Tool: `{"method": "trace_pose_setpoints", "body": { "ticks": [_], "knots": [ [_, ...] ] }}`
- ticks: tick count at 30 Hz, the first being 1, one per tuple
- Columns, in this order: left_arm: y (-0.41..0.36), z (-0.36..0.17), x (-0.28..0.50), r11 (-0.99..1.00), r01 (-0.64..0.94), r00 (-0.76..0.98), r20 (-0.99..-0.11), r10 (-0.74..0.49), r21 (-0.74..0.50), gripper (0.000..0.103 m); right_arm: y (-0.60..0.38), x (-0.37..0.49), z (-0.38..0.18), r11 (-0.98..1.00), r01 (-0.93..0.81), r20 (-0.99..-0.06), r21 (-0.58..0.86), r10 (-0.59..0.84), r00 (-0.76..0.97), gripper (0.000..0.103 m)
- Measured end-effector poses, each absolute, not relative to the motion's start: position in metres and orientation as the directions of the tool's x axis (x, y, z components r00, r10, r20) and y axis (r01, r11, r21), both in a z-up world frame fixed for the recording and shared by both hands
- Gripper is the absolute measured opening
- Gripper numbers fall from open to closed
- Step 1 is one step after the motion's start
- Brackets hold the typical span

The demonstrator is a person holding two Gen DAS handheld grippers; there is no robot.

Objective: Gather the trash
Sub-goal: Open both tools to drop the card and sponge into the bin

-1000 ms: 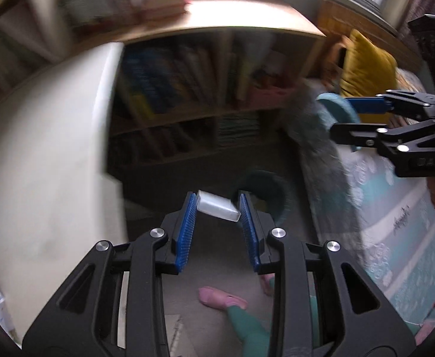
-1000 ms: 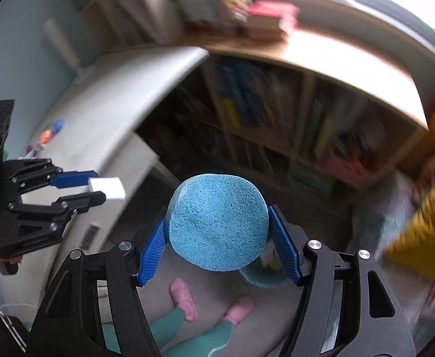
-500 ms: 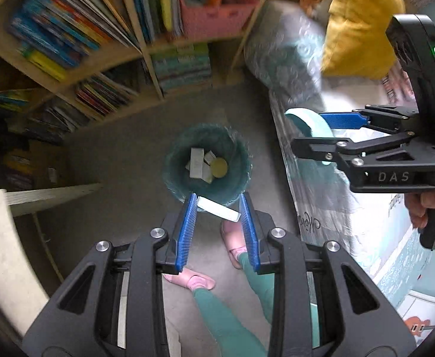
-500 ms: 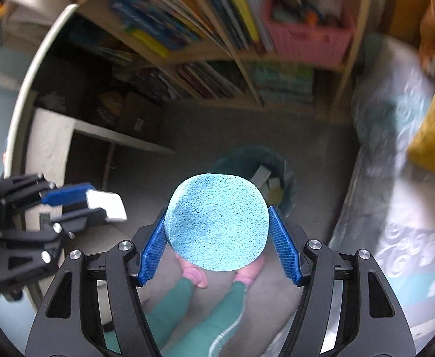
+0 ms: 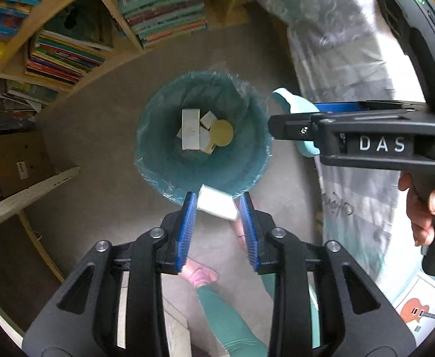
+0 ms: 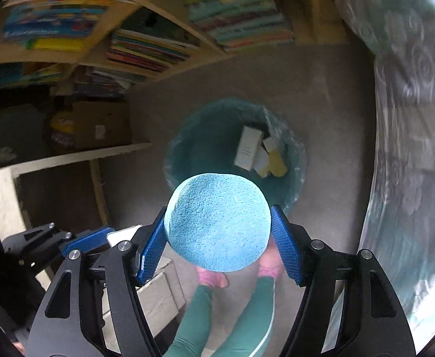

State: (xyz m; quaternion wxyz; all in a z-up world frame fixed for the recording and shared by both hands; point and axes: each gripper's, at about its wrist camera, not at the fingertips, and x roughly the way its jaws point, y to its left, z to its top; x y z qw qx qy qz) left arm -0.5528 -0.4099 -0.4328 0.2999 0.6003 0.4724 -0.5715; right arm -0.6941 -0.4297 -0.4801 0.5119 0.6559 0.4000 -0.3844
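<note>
The right gripper (image 6: 217, 248) was clamped on a round blue sponge (image 6: 217, 223) — coarse, open-pored foam, surely very light and springy, so a hold across its widest part by the ribbed blue pads (image 6: 150, 250) looked right, and it would likely give rather than slip. The left gripper (image 5: 217, 226) stood narrow with its jaws opening; a small white block (image 5: 216, 206) lay tilted between its pads, blurred, touching the left pad while a gap showed at the right one, so it seemed about to drop. It looked stiff, smooth and light, perhaps a small carton, best taken across its short sides. Both pieces hung above a round teal bin (image 5: 158, 136) lined with thin, crinkled clear plastic, standing on grey carpet (image 5: 98, 113). In the bin lay pale cartons (image 5: 190, 129) and a flat yellow disc (image 5: 221, 132).
</note>
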Motion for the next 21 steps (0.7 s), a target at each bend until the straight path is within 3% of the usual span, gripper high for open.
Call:
{"method": "trace_pose_setpoints", "body": {
  "ticks": [2, 4, 5, 7, 21],
  "knots": [
    [-0.408, -0.443, -0.556, -0.376, 0.911, -0.079, -0.967, 0.243, -0.169, 0.044, -0.428, -0.699, -0.488, -0.178, 0.918, -0.916, 0.354, 0.132, 0.379, 0.070],
    [-0.408, -0.446, -0.557, -0.369, 0.915, -0.072, -0.967, 0.246, -0.162, 0.066, -0.424, -0.703, -0.488, -0.200, 0.910, -0.913, 0.363, 0.118, 0.390, 0.077],
    [-0.408, -0.444, -0.557, -0.363, 0.917, -0.079, -0.968, 0.237, -0.164, 0.069, -0.422, -0.705, -0.487, -0.210, 0.904, -0.909, 0.373, 0.114, 0.402, 0.080],
    [-0.408, -0.442, -0.557, -0.358, 0.918, -0.088, -0.969, 0.229, -0.168, 0.070, -0.420, -0.709, -0.485, -0.220, 0.894, -0.902, 0.390, 0.105, 0.419, 0.085],
    [-0.420, -0.401, -0.542, -0.333, 0.929, -0.106, -0.978, 0.179, -0.161, 0.073, -0.428, -0.712, -0.432, -0.178, 0.887, -0.897, 0.427, 0.044, 0.440, 0.085]
  ]
}}
